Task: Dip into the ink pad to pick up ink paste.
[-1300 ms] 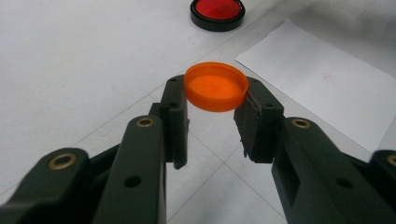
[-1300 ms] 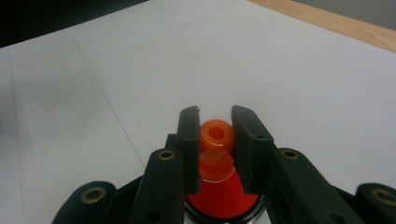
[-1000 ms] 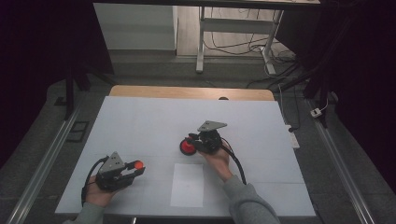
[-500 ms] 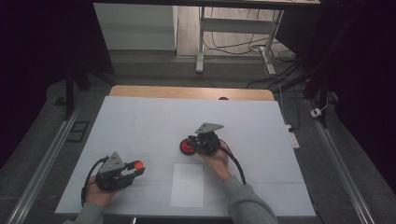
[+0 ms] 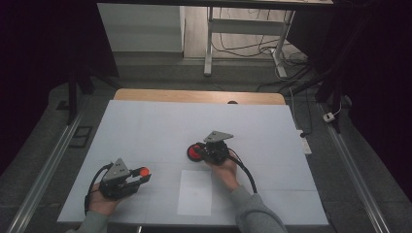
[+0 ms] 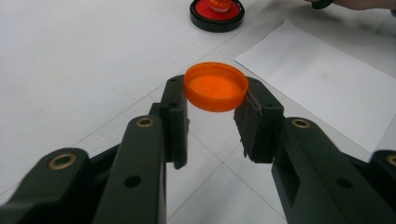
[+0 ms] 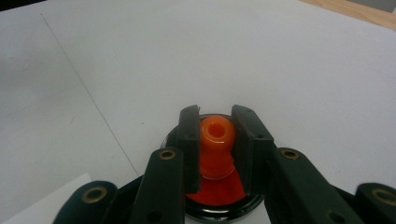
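Note:
An orange round cap [image 6: 216, 87] is pinched by its rim between my left gripper's [image 6: 216, 100] jaws, open side up, just above the white table. In the high view the left gripper [image 5: 138, 175] and orange cap [image 5: 144, 171] sit at the near left. My right gripper [image 7: 216, 135] is shut on a small orange knobbed piece [image 7: 216, 142] standing in a black round dish [image 7: 224, 212] with a red pad [image 7: 212, 192]. The high view has the right gripper [image 5: 203, 151] at the black dish with its red pad [image 5: 195, 152] near the table's middle. That dish [image 6: 216, 11] lies far ahead in the left gripper view.
A white sheet of paper [image 5: 195, 191] lies flat between the two hands near the front edge. The white tabletop [image 5: 145, 126] has a wooden strip [image 5: 194, 95] along its far side. Desk legs and cables [image 5: 252, 48] stand on the floor beyond.
The right gripper has shifted slightly toward the person over the red pad. The left gripper and its cap have stayed put.

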